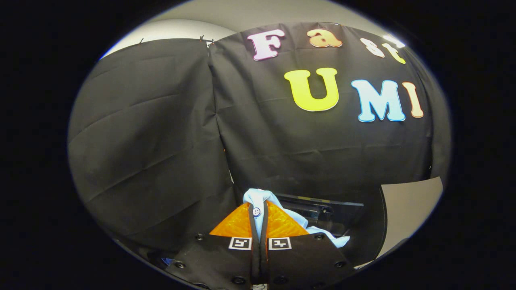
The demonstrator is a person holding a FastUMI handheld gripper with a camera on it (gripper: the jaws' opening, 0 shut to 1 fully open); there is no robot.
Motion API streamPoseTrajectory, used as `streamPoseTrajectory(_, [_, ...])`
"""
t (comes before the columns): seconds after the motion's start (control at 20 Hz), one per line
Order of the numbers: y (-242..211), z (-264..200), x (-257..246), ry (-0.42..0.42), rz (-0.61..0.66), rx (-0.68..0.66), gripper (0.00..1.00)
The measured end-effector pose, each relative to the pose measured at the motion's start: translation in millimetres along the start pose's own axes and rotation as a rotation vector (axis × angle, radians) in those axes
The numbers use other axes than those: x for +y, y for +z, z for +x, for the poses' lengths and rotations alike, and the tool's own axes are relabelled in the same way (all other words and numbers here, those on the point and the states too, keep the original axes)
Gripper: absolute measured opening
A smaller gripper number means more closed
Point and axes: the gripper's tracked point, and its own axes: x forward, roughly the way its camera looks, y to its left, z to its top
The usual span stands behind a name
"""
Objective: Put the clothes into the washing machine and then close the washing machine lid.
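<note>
My gripper (258,213) is shut on a light blue garment (258,197). A fold of the cloth with a small white button is pinched between the two fingers and bulges out above their tips. More of the same garment (322,233) trails down to the right of the fingers. Just beyond the fingers and slightly right lies a dark, glossy part of the washing machine (322,211); whether its lid stands open I cannot tell from here.
The booth's black cloth wall (161,141) hangs close ahead and wraps round to the left. A pale wall or panel (411,209) shows past the cloth at the lower right.
</note>
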Motion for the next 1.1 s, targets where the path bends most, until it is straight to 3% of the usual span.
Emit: streamPoseTrajectory(1.1, [-80, 43, -53, -0.066, 0.050, 0.103, 0.01])
